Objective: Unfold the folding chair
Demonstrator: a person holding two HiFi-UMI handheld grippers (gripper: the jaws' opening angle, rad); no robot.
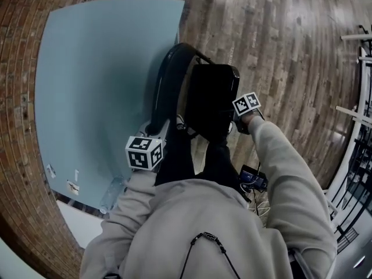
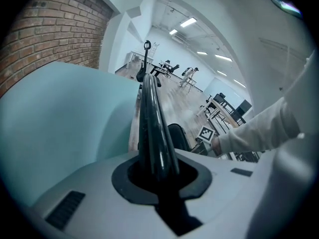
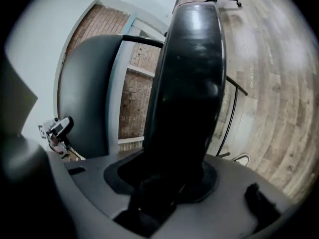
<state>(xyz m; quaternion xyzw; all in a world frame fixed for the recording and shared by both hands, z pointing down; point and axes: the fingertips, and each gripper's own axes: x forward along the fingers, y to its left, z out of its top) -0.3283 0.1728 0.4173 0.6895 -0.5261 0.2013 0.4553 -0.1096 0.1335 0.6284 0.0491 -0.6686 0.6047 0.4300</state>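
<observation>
1. The folding chair (image 1: 203,97) stands upright and still folded on the wooden floor (image 1: 290,51), directly in front of the person. Its black padded seat (image 1: 214,103) is tipped up close against the frame.
2. The curved black frame tube (image 1: 165,77) forms the chair's left side and top. It lies just beside a pale blue panel (image 1: 99,86) that leans on the brick wall (image 1: 17,97), so the chair probably has room to open only away from that panel.
3. The left gripper (image 2: 157,176) has its jaws closed around the frame tube, which runs straight up out of their throat. This grip most likely serves to anchor the frame so that it neither tips nor slides.
4. The right gripper (image 3: 169,183) has the near edge of the seat deep between its jaws, and they appear to press on the padding. Holding the seat's edge gives leverage for swinging it down and away from the frame.
5. With one gripper on each half, the chair seems ready to be pulled apart, though no unfolding shows yet.
</observation>
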